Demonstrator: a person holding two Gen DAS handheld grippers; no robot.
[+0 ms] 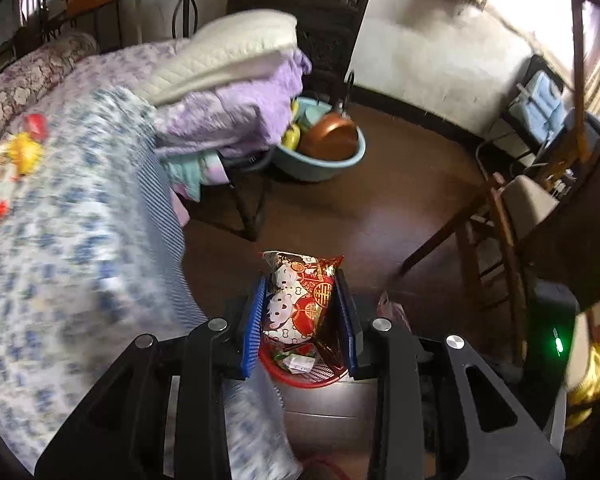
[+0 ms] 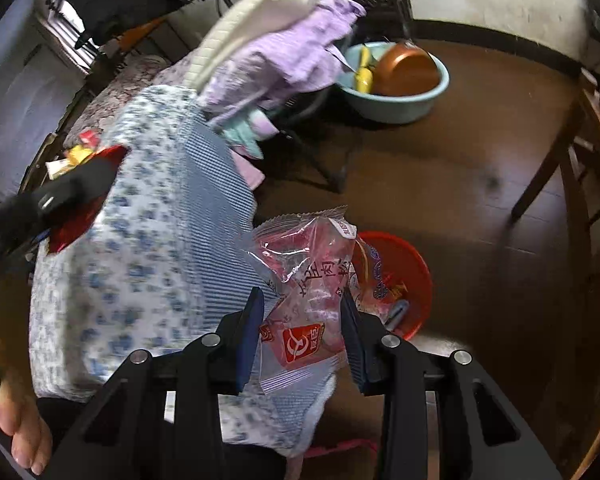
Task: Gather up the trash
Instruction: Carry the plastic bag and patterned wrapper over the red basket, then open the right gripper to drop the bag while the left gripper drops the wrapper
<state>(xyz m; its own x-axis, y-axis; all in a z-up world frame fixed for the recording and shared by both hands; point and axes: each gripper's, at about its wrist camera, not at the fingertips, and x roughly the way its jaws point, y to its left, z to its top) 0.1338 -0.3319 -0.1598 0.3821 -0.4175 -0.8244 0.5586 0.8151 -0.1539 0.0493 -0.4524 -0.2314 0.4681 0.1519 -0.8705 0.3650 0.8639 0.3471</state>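
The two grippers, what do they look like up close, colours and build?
Both look alike. The left gripper and the right gripper each have a black frame of angled struts with triangular cut-outs, round silver bolt heads at the joints, and two flat fingers faced with ribbed blue pads. No cables or sleeves show.

Both grippers (image 1: 300, 312) (image 2: 302, 336) — clamped, angled down

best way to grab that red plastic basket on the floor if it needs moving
Take the red basket by its rim, coming from above: it stands upright and open-topped on the floor, and the thin rim should fit between two fingers. Choose the side away from the bed cover, which looks clearer. Both grippers hold wrappers now, so one must empty first.
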